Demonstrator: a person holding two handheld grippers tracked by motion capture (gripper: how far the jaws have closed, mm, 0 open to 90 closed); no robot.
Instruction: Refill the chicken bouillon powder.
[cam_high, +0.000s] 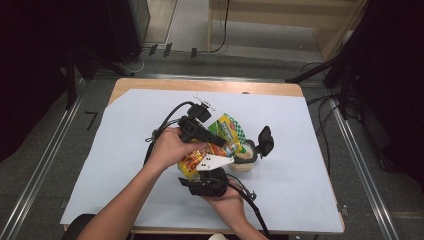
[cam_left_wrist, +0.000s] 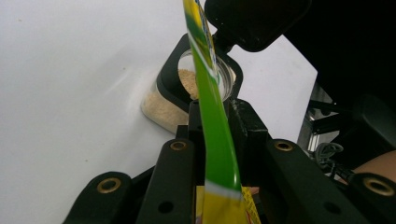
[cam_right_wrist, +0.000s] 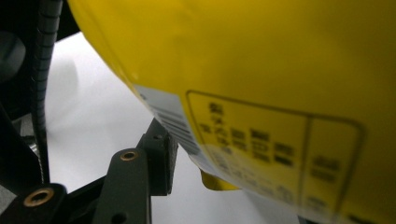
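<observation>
Pale blue sheeting is seen covering the wooden table (cam_high: 280, 90) across the middle of the high view. At the centre of that view a yellow and green snack bag (cam_high: 226, 131) is held tilted, its open end brought over a small clear jar (cam_high: 243, 159) with a black flip lid (cam_high: 264, 140) swung open at centre right. Beige crumbs are seen inside the jar (cam_left_wrist: 187, 81) in the upper middle of the left gripper view.

The left gripper (cam_left_wrist: 215, 116) is shown clamped on the bag's thin green edge (cam_left_wrist: 212, 112), pinched flat between both jaws. The right gripper (cam_high: 209, 182), below the bag in the high view, is pressed against the bulging yellow body (cam_right_wrist: 261, 70); one jaw (cam_right_wrist: 159, 158) is seen at lower left of its own view, so whether it is closed on the bag cannot be told.

Spillage is judged the chief risk: the jar's mouth is narrow and the bag's edge lies across it, so a sudden tip could send crumbs onto the sheet. The bag could also slip from the thin pinch, or the light jar be nudged over.
</observation>
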